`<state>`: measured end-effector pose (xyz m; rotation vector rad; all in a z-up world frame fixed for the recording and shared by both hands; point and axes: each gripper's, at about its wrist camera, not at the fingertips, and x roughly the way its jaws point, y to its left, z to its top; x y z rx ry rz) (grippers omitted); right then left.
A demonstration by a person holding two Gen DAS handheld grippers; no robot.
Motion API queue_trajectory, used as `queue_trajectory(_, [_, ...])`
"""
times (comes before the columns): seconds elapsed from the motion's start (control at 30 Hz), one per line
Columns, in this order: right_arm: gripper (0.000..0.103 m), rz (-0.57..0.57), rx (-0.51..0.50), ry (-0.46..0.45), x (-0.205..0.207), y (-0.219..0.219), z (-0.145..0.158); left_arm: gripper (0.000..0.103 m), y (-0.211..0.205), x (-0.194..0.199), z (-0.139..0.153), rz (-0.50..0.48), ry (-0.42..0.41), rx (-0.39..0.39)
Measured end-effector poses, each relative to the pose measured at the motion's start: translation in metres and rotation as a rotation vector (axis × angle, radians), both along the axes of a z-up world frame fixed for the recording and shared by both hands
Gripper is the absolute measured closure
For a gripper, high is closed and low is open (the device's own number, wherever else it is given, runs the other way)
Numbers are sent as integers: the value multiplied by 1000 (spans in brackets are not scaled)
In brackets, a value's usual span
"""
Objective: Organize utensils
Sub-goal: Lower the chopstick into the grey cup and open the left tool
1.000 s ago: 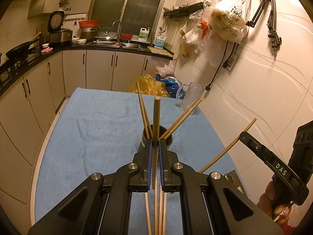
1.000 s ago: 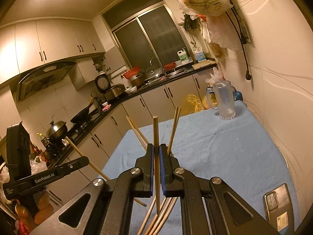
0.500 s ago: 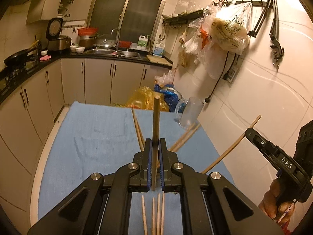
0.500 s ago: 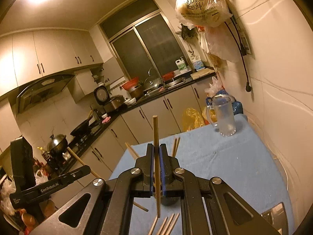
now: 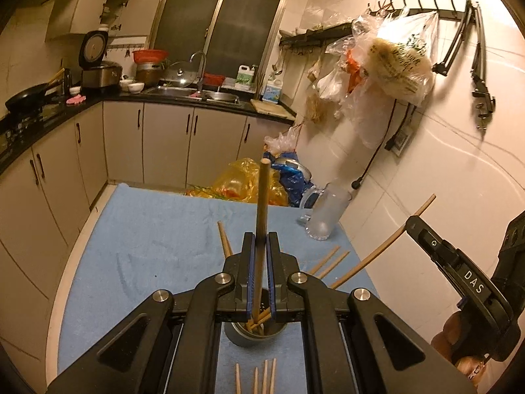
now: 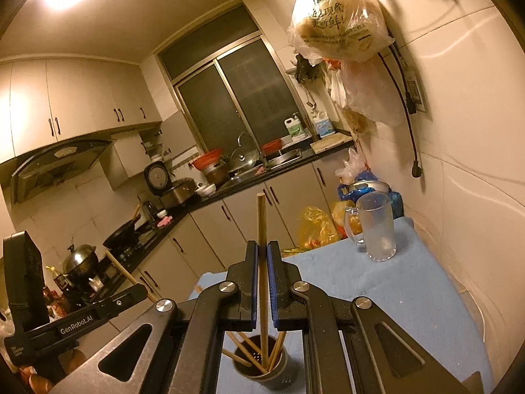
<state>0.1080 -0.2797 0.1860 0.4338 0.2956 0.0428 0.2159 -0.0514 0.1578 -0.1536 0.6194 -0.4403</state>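
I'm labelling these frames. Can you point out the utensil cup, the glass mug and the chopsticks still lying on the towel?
utensil cup (image 6: 262, 372), right wrist view, inner wall
glass mug (image 6: 377, 229), right wrist view, body
loose chopsticks (image 5: 264, 376), left wrist view, middle stick's tip

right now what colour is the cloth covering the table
Light blue cloth, clearest in the left wrist view.
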Motion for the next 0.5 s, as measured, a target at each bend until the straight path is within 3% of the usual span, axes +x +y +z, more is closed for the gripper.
queue_trajectory(0.5, [96, 48, -29, 134, 33, 18, -56, 97, -2, 30, -67, -2, 125, 21])
